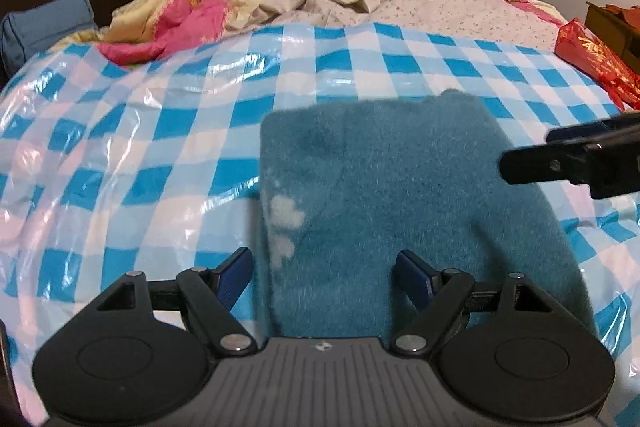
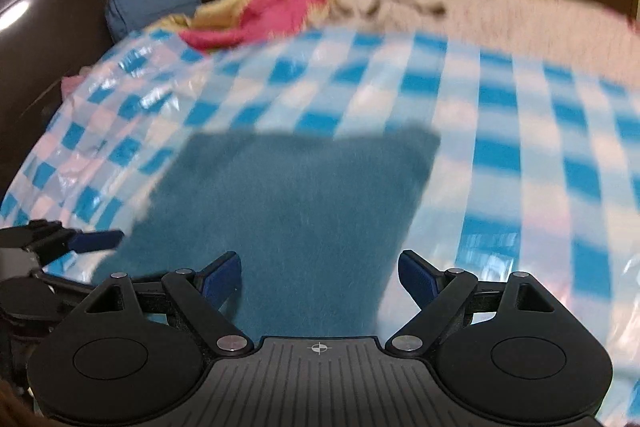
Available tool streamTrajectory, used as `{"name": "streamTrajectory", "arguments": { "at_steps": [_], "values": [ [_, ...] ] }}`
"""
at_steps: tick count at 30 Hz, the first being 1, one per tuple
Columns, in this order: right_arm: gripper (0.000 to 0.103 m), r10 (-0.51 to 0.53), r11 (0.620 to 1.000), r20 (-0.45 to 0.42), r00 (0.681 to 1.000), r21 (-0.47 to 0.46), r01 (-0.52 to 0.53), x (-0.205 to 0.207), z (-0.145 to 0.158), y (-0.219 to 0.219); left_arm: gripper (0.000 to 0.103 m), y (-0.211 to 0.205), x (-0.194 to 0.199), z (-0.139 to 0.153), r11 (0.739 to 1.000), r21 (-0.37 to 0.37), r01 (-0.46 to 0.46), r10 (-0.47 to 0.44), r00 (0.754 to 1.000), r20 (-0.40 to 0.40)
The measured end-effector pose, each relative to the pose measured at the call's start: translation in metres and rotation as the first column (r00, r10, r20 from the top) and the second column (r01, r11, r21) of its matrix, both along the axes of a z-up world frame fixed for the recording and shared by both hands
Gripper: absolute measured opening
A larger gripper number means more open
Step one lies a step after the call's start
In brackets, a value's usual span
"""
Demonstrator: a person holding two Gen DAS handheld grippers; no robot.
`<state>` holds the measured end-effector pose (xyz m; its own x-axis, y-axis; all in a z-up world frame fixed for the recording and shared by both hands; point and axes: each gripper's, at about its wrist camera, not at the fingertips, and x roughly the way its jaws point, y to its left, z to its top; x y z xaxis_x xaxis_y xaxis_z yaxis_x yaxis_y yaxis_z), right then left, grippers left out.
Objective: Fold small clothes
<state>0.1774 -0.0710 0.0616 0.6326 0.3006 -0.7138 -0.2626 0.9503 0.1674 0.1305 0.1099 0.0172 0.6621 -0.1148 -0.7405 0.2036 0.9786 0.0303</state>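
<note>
A fuzzy teal garment (image 1: pixel 400 187) lies flat on my bed's blue-and-white checked plastic sheet (image 1: pixel 140 147), its far edge straight, with bare sheet on both sides and beyond. Rumpled pink bedding (image 1: pixel 172 27) lies near the headboard, and a red packet (image 1: pixel 596 63) at the right edge. My left gripper (image 1: pixel 324 279) is spread wide, empty, low above the garment's near left edge. My right gripper (image 2: pixel 320 277) is equally spread, empty, over its near end; that view is blurred.
</note>
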Motion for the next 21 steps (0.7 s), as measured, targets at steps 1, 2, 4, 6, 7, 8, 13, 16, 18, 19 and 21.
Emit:
{"name": "streamTrajectory", "arguments": {
  "at_steps": [1, 2, 4, 6, 7, 8, 13, 16, 18, 19, 21],
  "values": [
    [0.087, 0.013, 1.0, 0.009, 1.0, 0.006, -0.013, 0.003, 0.004, 0.003, 0.089, 0.0, 0.002, 0.003, 1.0, -0.005, 0.0, 0.0, 1.0, 0.007],
    [0.087, 0.02, 1.0, 0.013, 1.0, 0.003, -0.02, 0.006, 0.006, 0.007, 0.089, 0.001, 0.004, 0.006, 1.0, -0.013, -0.003, 0.003, 1.0, 0.015],
    [0.087, 0.034, 0.999, 0.02, 0.999, -0.015, -0.034, 0.015, 0.007, 0.015, 0.089, 0.001, 0.009, 0.011, 1.0, -0.019, -0.01, 0.011, 1.0, 0.027],
    [0.087, 0.036, 0.999, 0.014, 0.999, -0.028, -0.036, 0.028, 0.004, 0.024, 0.089, 0.0, 0.016, 0.011, 1.0, -0.017, -0.016, 0.017, 0.999, 0.03],
    [0.087, 0.031, 0.999, 0.005, 0.999, -0.032, -0.031, 0.036, 0.003, 0.027, 0.089, 0.0, 0.019, 0.01, 1.0, -0.018, -0.019, 0.019, 0.999, 0.026],
    [0.087, 0.027, 0.999, -0.003, 1.0, -0.034, -0.027, 0.044, 0.001, 0.03, 0.089, 0.0, 0.022, 0.007, 1.0, -0.02, -0.023, 0.023, 1.0, 0.015],
    [0.086, 0.056, 0.996, -0.053, 0.997, -0.072, -0.06, 0.073, -0.016, 0.051, 0.09, 0.007, 0.022, -0.013, 0.999, -0.036, -0.024, 0.023, 0.999, -0.028],
    [0.087, 0.064, 0.99, -0.086, 0.994, -0.12, -0.074, 0.082, -0.033, 0.063, 0.09, 0.018, 0.019, -0.019, 0.994, -0.096, -0.051, 0.046, 0.998, -0.049],
    [0.087, 0.062, 0.991, -0.096, 0.993, -0.113, -0.073, 0.086, -0.035, 0.066, 0.09, 0.022, 0.016, -0.021, 0.991, -0.121, -0.051, 0.045, 0.998, -0.051],
    [0.087, 0.059, 0.991, -0.098, 0.993, -0.111, -0.07, 0.087, -0.033, 0.066, 0.09, 0.023, 0.014, -0.019, 0.99, -0.129, -0.051, 0.044, 0.998, -0.05],
    [0.086, 0.06, 0.991, -0.08, 0.995, -0.113, -0.069, 0.087, -0.025, 0.069, 0.09, 0.026, 0.01, -0.015, 0.989, -0.138, -0.055, 0.049, 0.998, -0.042]
  ]
}}
